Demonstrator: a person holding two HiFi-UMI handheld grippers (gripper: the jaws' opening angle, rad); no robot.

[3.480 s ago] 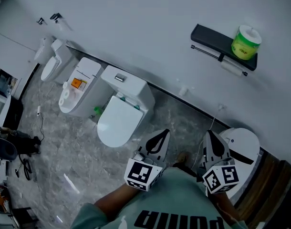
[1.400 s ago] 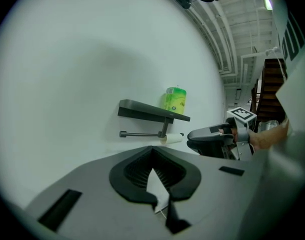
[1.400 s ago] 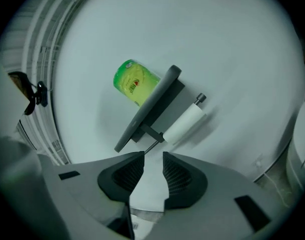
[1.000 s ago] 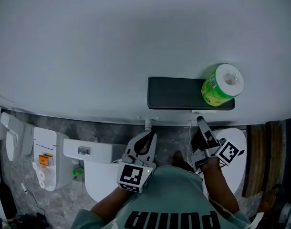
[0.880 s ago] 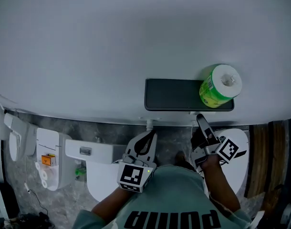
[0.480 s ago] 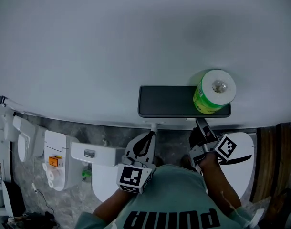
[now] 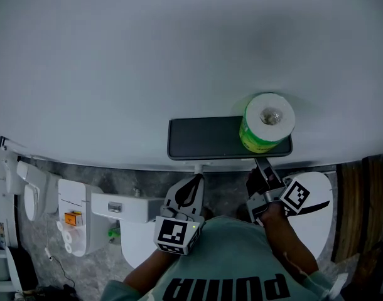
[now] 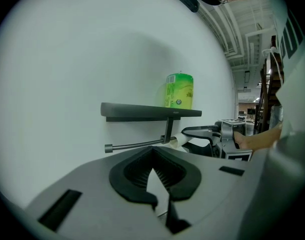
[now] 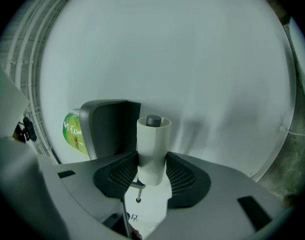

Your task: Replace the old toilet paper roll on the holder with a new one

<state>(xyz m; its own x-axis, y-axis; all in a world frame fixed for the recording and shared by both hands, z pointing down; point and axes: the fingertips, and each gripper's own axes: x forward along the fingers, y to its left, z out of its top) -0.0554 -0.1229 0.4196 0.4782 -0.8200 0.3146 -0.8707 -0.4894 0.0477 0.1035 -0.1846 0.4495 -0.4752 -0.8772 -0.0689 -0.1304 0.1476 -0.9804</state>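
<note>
A black wall shelf [image 7: 207,138] carries a new green-wrapped roll [image 7: 265,123], also seen standing upright [image 8: 179,90] on the shelf [image 8: 142,110]. Under it runs the holder bar [image 8: 137,145]. The old roll is a bare cardboard tube [image 9: 153,146] on that bar, whose dark end [image 9: 153,120] pokes out. My right gripper [image 9: 152,170] is closing on the tube and its pads [image 9: 178,176] meet the tube's sides. It reaches beneath the shelf's right end [image 7: 260,168]. My left gripper [image 7: 194,180] hangs back, shut and empty [image 8: 153,156].
The white wall fills the upper part of every view. A white toilet tank [image 7: 125,207] and more fixtures [image 7: 72,224] stand on the grey floor at the left. A white round lid [image 7: 317,199] and a wooden strip [image 7: 358,212] lie at the right.
The shelf and green roll have come closer since the oldest frame. Over the last second both grippers edged toward the wall, the right one sliding under the shelf's right end.
</note>
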